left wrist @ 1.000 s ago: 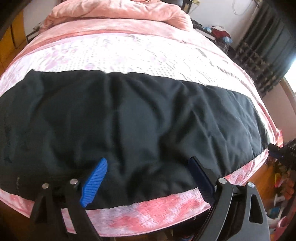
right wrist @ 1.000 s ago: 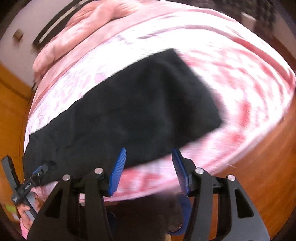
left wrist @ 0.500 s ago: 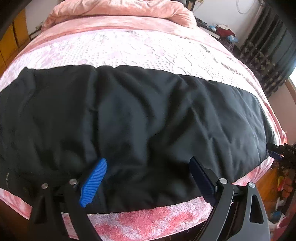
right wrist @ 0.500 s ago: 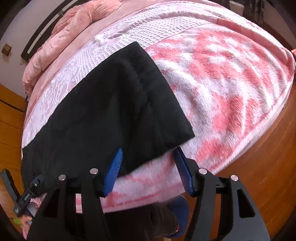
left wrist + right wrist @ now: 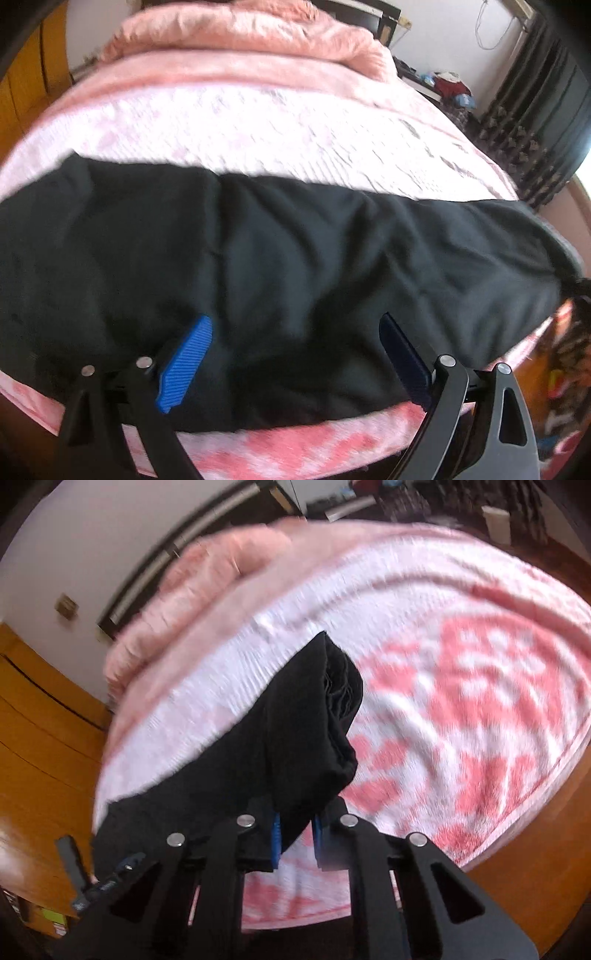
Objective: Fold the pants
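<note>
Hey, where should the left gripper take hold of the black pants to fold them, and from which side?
Judging from the frames: the near hem of the black pants, coming from the bed's near edge. The left gripper hangs open over that edge, which lies flat and reachable; the right gripper has just closed on the other end.

My right gripper (image 5: 295, 834) has just been closing, blue pads clamped on black cloth bunched between them, pointing steeply down. My left gripper (image 5: 295, 354) angles down too, jaws spread wide, its pads (image 5: 186, 363) gripping nothing.
</note>
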The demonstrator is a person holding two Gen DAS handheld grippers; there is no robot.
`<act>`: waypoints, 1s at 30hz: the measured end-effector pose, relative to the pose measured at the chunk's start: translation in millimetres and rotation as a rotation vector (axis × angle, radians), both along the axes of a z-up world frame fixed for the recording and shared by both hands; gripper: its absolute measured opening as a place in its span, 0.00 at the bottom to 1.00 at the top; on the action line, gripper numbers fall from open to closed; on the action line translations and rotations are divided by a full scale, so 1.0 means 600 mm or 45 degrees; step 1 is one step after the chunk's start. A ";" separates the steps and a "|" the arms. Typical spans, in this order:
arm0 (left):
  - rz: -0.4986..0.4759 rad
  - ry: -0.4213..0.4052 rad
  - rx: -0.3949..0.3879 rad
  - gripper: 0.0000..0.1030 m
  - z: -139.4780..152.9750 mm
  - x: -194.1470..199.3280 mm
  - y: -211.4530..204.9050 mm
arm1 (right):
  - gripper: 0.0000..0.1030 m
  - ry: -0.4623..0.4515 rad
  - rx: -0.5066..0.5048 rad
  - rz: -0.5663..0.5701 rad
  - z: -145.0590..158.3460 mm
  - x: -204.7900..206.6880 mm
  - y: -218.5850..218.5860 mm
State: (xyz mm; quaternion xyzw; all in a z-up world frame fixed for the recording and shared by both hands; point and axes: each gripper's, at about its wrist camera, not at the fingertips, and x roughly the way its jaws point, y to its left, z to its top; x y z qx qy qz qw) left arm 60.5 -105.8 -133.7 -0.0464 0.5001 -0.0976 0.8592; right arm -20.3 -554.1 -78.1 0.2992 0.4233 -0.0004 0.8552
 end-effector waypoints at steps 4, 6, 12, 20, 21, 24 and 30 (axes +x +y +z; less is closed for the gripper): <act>0.025 0.106 0.045 0.90 -0.047 0.015 0.017 | 0.11 0.057 -0.107 -0.061 -0.005 -0.007 -0.010; -0.007 0.118 0.074 0.90 -0.076 0.019 0.016 | 0.11 0.183 -0.130 -0.078 -0.049 0.001 -0.015; 0.025 0.095 -0.022 0.90 -0.051 0.013 0.035 | 0.11 0.276 -0.087 -0.133 -0.094 -0.003 -0.025; 0.117 -0.013 -0.044 0.91 0.008 -0.021 0.129 | 0.11 0.015 -0.138 -0.036 0.044 0.009 0.036; 0.124 -0.022 -0.031 0.91 0.010 -0.026 0.141 | 0.11 -0.020 -0.155 -0.008 0.064 0.009 0.053; 0.148 -0.048 0.028 0.91 0.010 -0.032 0.177 | 0.11 -0.129 -0.255 0.109 0.129 0.019 0.131; 0.260 -0.044 0.000 0.91 0.013 -0.054 0.258 | 0.12 -0.226 -0.398 0.327 0.187 0.039 0.280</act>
